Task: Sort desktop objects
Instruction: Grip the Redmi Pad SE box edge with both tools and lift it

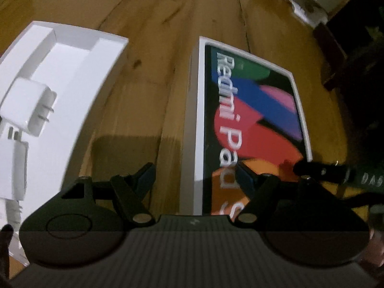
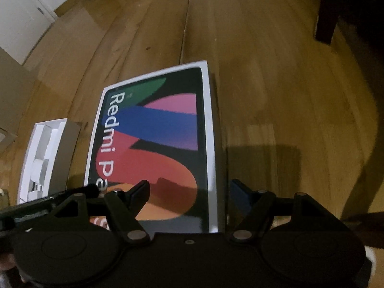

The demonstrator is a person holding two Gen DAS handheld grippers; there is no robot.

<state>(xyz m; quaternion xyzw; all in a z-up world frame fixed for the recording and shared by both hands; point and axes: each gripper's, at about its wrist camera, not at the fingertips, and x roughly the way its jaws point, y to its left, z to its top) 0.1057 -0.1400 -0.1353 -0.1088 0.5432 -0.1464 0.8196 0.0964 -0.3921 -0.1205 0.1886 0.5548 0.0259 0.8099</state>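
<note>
A Redmi Pad box lid (image 1: pixel 252 124) with a colourful print lies flat on the wooden table; it also shows in the right wrist view (image 2: pixel 156 144). A white box tray (image 1: pixel 72 91) holds a white charger plug (image 1: pixel 28 105) and lies to its left; it also shows in the right wrist view (image 2: pixel 40 158). My left gripper (image 1: pixel 194 175) is open and empty, straddling the lid's near left edge. My right gripper (image 2: pixel 189 192) is open and empty, straddling the lid's near right edge.
The wooden table (image 1: pixel 148 48) stretches ahead. A dark chair (image 2: pixel 336 12) stands at the far right. White cabinets and a cardboard box (image 2: pixel 24 24) stand past the table's far left. The right gripper's body (image 1: pixel 336 170) shows at the left view's right edge.
</note>
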